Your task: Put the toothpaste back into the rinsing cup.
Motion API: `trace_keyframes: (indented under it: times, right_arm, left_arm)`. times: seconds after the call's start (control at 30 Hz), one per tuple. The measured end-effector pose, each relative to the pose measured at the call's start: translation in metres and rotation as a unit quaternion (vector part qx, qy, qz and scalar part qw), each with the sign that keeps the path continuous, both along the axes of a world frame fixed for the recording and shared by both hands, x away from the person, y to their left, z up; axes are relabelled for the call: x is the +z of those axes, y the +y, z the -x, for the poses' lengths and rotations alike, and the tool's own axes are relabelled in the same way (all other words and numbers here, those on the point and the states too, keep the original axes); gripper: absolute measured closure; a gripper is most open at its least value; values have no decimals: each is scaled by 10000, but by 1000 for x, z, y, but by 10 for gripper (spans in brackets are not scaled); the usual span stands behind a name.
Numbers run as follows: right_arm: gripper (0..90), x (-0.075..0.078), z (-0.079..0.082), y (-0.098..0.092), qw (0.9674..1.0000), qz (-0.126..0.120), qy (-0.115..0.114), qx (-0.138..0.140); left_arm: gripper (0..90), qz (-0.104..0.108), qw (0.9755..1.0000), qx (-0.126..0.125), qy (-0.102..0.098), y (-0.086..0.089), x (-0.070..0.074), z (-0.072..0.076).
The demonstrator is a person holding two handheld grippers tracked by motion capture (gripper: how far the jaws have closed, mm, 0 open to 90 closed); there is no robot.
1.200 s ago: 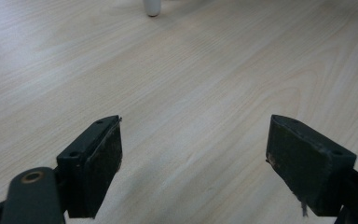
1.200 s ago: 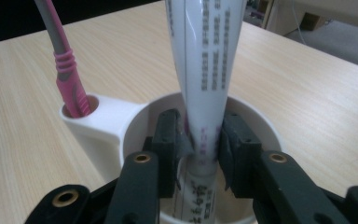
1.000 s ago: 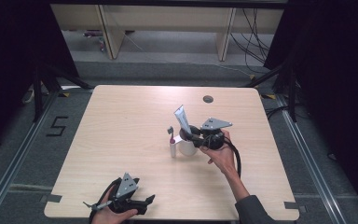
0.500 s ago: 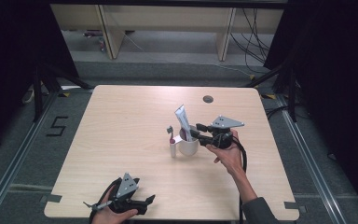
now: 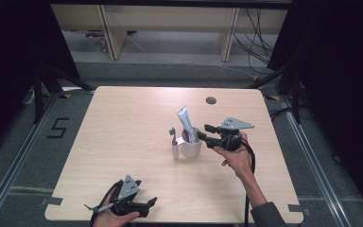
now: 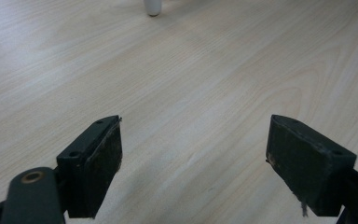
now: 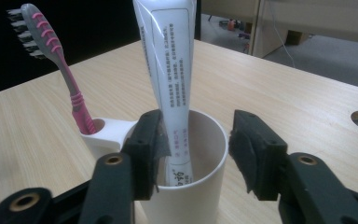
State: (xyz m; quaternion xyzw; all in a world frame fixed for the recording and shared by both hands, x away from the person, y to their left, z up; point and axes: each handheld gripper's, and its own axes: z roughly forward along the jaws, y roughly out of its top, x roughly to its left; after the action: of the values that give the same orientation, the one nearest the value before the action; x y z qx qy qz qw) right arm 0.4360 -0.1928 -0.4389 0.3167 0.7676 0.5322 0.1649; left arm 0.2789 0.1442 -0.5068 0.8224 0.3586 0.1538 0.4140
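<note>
A white cup [image 5: 192, 148] stands near the table's middle with a white toothpaste tube [image 5: 186, 123] upright in it. A pink and grey toothbrush [image 5: 173, 136] stands in a small holder on the cup's left side. My right gripper [image 5: 205, 133] is open just right of the cup, at rim height. In the right gripper view the gripper [image 7: 196, 140] has its jaws apart in front of the cup [image 7: 205, 196]. There the tube [image 7: 167, 65] rises just behind the left one, and the toothbrush [image 7: 58, 60] leans left. My left gripper [image 5: 147, 205] rests open at the front edge, nothing between its jaws [image 6: 193, 154].
The light wooden table [image 5: 123, 123] has a round cable hole [image 5: 211, 100] at the back right. Wooden shelving [image 5: 165, 28] and cables stand beyond the far edge. The base of a white object [image 6: 153, 6] shows at the top of the left gripper view.
My right gripper has drawn back to the right, away from the cup and tube. The left gripper has stayed where it was.
</note>
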Motion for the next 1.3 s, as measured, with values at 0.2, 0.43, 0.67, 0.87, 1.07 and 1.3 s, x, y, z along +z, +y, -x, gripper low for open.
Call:
trace_keyframes:
  times: [0.2, 0.43, 0.67, 0.87, 1.07, 1.3]
  right_arm:
    - [377, 0, 1, 0, 9999, 43, 33, -158]
    - [291, -1, 4, -3, 9992, -63, 147, -355]
    - [263, -1, 8, -8, 9991, -35, 190, -368]
    - [256, -2, 13, -13, 9983, -76, 382, -424]
    - [248, -4, 16, -20, 9981, -75, 396, -468]
    - [236, -4, 16, -24, 9983, -67, 319, -486]
  left_arm:
    - [180, 16, 10000, 9, 5, 1, 0, 0]
    - [181, 24, 10000, 12, -1, 1, 0, -1]
    - [180, 37, 10000, 13, 8, 2, 0, -1]
    - [181, 29, 10000, 40, -15, 2, 1, -1]
    - [180, -12, 10000, 29, -12, 2, 1, -2]
    - [180, 108, 9999, 82, -21, 2, 1, -2]
